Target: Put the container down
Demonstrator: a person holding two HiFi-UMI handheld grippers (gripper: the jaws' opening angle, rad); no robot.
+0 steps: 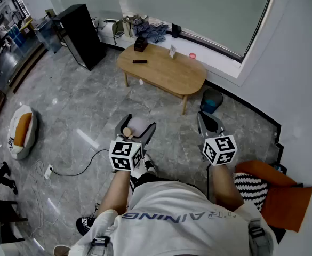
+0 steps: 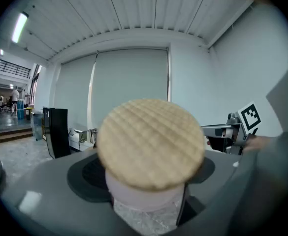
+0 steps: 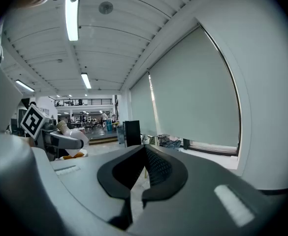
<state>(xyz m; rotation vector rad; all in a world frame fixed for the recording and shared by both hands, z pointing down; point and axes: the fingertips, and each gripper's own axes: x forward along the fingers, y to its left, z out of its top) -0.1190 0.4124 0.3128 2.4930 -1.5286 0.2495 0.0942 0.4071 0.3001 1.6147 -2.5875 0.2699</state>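
Holding a pale round container (image 2: 141, 195) with a cork lid (image 2: 151, 141) in the left gripper (image 2: 148, 205), jaws spread wide and pressed on its sides, lid facing back toward that gripper's camera. Found at lower centre of the left gripper view and left of centre in the head view, carried above the grey marble floor (image 1: 81, 105). Right gripper (image 3: 144, 168) closed on nothing, pads together.

Judging by look: probably light and stiff-walled, maybe ceramic or frosted glass, so breakable if dropped. Smooth sides, likely slippery. Cork top seemingly only pushed in, liable to come off if knocked. Best gripped across the body below the lid, then turned upright and lowered gently onto something flat, perhaps the wooden table (image 1: 161, 71) at upper centre.

No label readable on the container. Only square patterns on the marker cubes (image 1: 126, 154), plus print on the shirt (image 1: 177, 231) at bottom centre, seemingly spelling TRAINING upside down.
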